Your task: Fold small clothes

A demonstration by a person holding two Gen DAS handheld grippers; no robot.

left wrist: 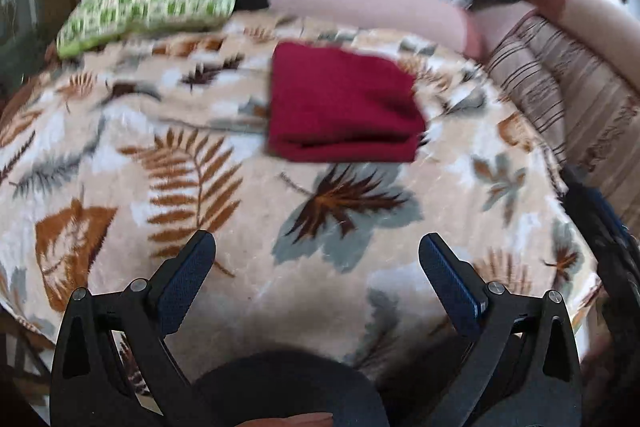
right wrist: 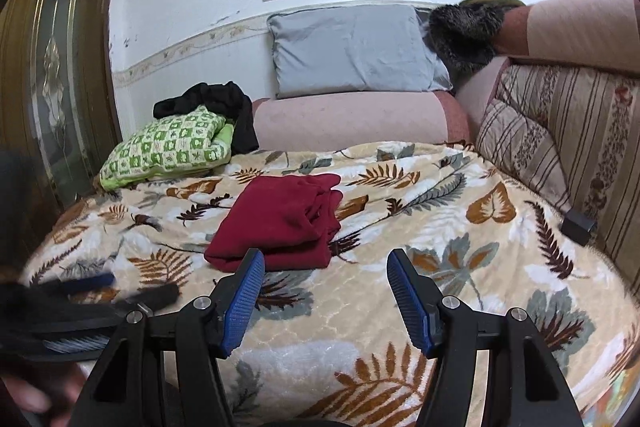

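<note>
Left wrist view: red garment [left wrist: 344, 107] lies folded into a thick rectangle on the leaf-print blanket [left wrist: 200, 163], fold edge nearest the camera; picture blurred. Left gripper [left wrist: 318, 247] stands apart, empty, above the blanket.

Right wrist view: red garment [right wrist: 280, 223] shows stacked layers, its right side bunched. Right gripper [right wrist: 326, 259] stands apart, holding nothing, just short of it.

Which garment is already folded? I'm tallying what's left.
The dark red garment, lying flat and squared on the leaf-print blanket; the black garment is heaped behind the green pillow.
</note>
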